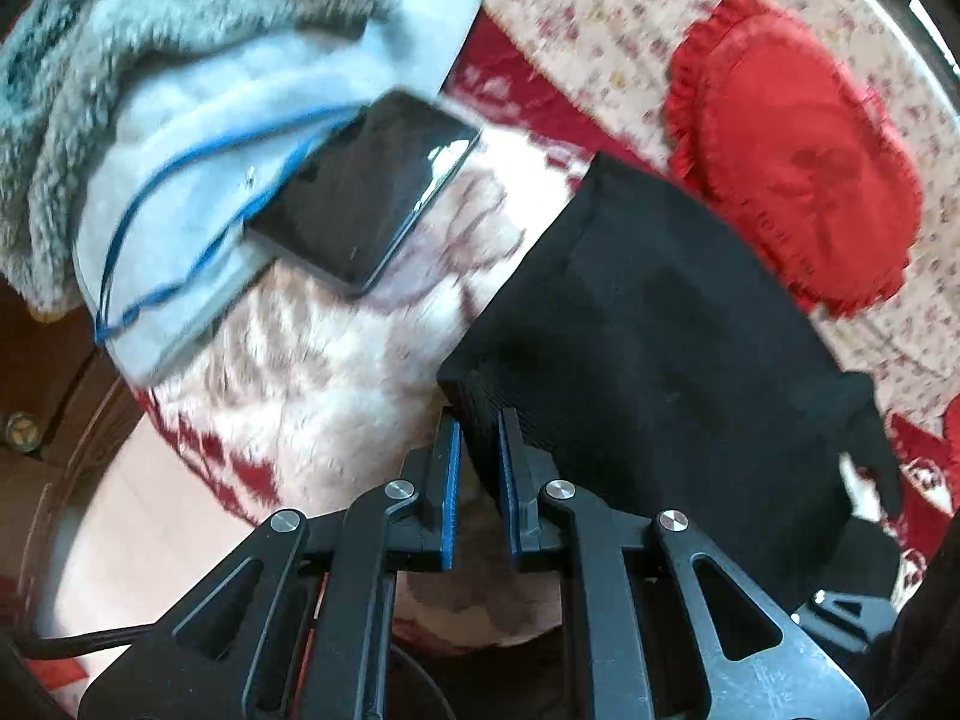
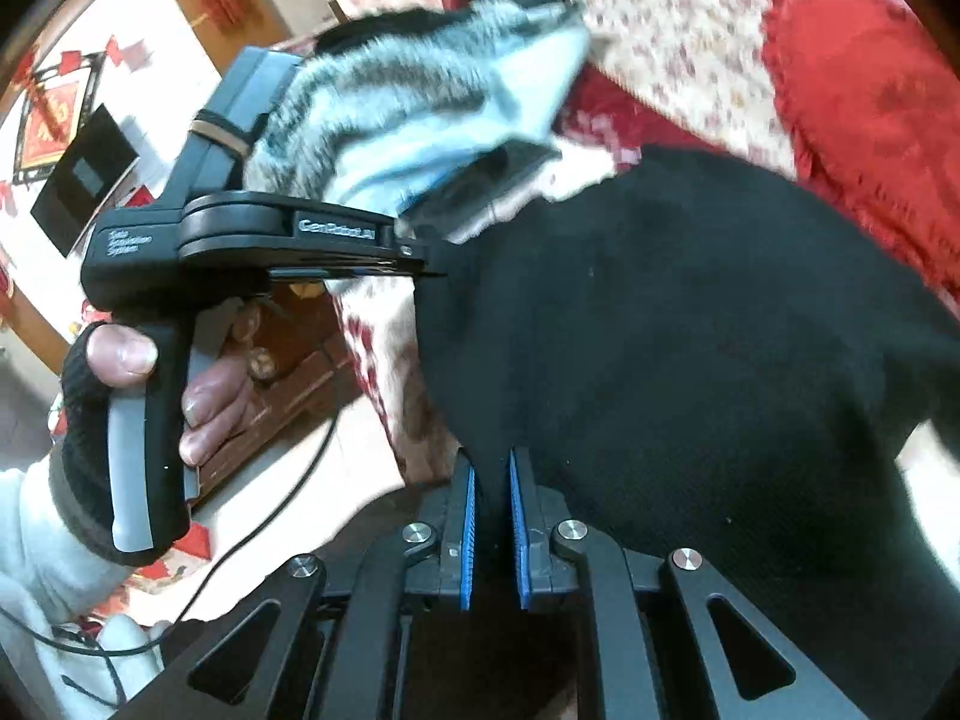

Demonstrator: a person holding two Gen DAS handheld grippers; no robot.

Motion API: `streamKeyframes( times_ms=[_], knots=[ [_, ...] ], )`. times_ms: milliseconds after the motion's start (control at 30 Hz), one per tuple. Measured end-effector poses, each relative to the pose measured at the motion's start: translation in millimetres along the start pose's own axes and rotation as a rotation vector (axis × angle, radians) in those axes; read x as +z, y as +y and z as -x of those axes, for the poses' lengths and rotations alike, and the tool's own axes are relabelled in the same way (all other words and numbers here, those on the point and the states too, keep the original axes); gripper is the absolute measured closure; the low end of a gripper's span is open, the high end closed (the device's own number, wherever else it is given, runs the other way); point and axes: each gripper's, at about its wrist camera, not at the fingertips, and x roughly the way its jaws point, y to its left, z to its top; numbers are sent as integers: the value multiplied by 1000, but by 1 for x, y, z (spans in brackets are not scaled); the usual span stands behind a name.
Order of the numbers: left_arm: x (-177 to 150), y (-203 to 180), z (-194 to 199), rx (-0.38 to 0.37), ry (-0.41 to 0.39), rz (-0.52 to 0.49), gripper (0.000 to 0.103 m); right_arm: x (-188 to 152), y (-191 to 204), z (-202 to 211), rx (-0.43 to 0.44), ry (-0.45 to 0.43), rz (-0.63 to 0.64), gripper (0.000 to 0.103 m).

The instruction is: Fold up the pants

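Both grippers are clamped on the black pants (image 1: 660,312): left gripper (image 1: 480,450), right gripper (image 2: 492,480). Cloth stretches toward one o'clock from each, so folding goes that way.

Two close wrist views angled steeply down, both sharing black pants (image 1: 660,330)

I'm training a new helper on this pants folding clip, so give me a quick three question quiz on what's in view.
1. True or false: both grippers are shut on the black pants.
2. What dark flat item lies on the light blue fleece?
3. The red ruffled cushion lies: A) under the pants, B) beside the pants, C) between the left gripper's jaws.

Key:
1. True: left gripper and right gripper pinch the fabric.
2. A phone.
3. B.
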Motion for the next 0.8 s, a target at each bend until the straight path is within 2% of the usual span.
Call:
streamKeyframes(
  times_ms=[167,267,333,400,500,567,800],
  knots=[
    [-2,7,5,24,-7,7,92,4,1,5,-18,7,-20,85],
    [1,11,18,36,-37,12,91,8,6,28,48,-52,-29,82],
    [3,13,23,26,-44,20,83,11,7,40,68,-94,-48,82],
    [4,12,29,10,-52,24,74,15,6,45,38,-124,-45,82],
    [3,4,33,4,-69,3,69,20,1,36,-66,-100,-47,82],
    [3,-4,33,4,-76,-14,67,21,-3,26,-102,-75,-43,82],
    [3,-28,24,-2,-79,-69,67,20,-21,-4,-113,1,-65,82]
  ],
)
